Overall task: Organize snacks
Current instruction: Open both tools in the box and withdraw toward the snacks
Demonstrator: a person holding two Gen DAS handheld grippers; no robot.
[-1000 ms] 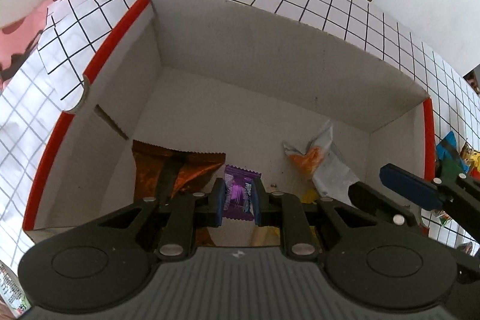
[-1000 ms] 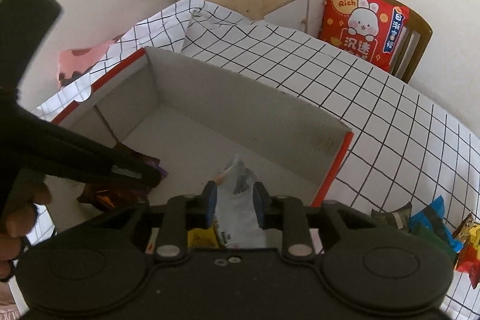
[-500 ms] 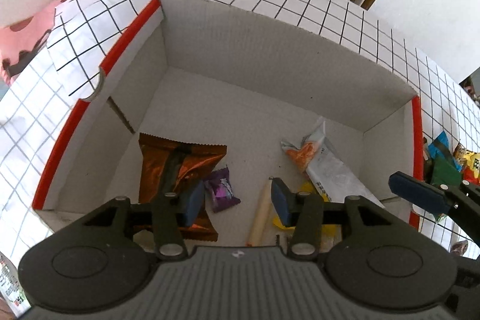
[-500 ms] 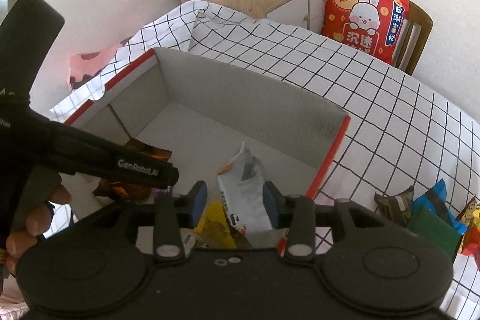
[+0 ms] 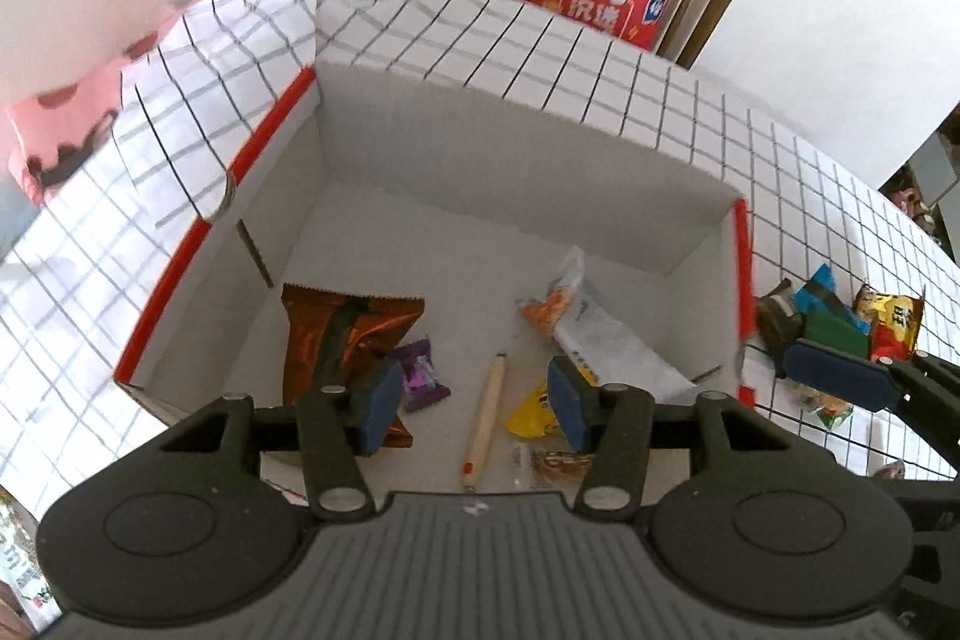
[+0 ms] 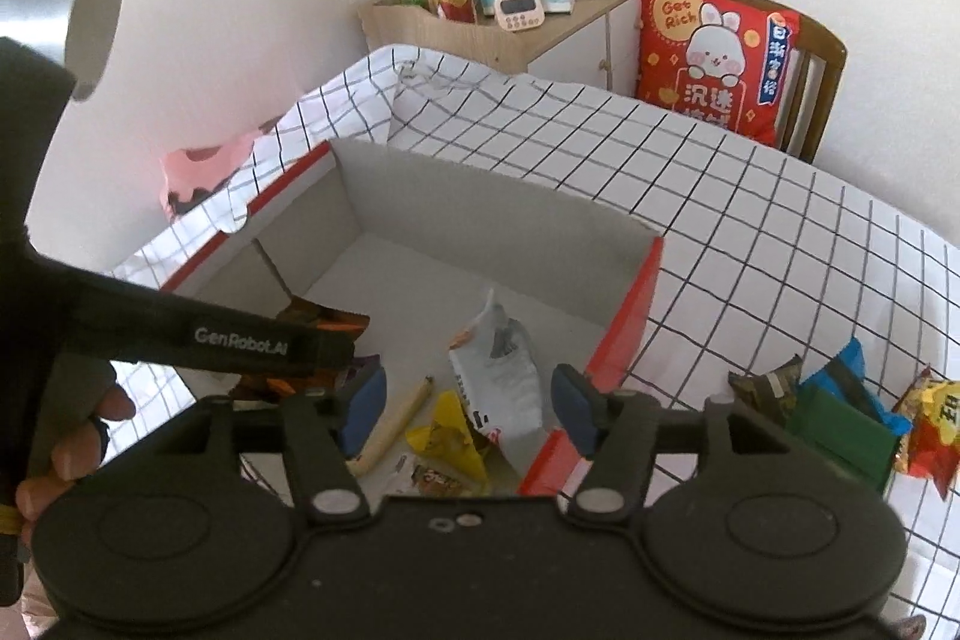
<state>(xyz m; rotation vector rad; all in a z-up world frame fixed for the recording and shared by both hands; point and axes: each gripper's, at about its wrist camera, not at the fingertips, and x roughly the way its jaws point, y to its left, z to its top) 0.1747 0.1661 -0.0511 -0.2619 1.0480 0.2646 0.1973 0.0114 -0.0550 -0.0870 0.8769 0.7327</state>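
Note:
A white cardboard box [image 5: 540, 142] with red edges sits on the checked tablecloth. Inside lie a brown foil packet [image 5: 336, 334], a small purple snack [image 5: 423, 376], a thin stick snack [image 5: 486, 418], a yellow packet [image 5: 531, 415] and a white packet [image 5: 606, 340]. My left gripper [image 5: 474, 403] is open and empty above the box's near side. My right gripper [image 6: 468, 409] is open and empty above the white packet [image 6: 498, 376] and the box's right wall [image 6: 624, 334]. Loose snacks [image 6: 840, 412] lie on the cloth right of the box.
A wooden cabinet [image 6: 510, 34] with bottles and a tissue box stands behind the table. A chair with a red cushion [image 6: 714, 52] is at the far right. The left gripper's arm [image 6: 180, 334] crosses the right wrist view at left.
Both grippers have opened and pulled up and back. The left one let go of the purple snack and the right one let go of the white packet; both now lie in the box.

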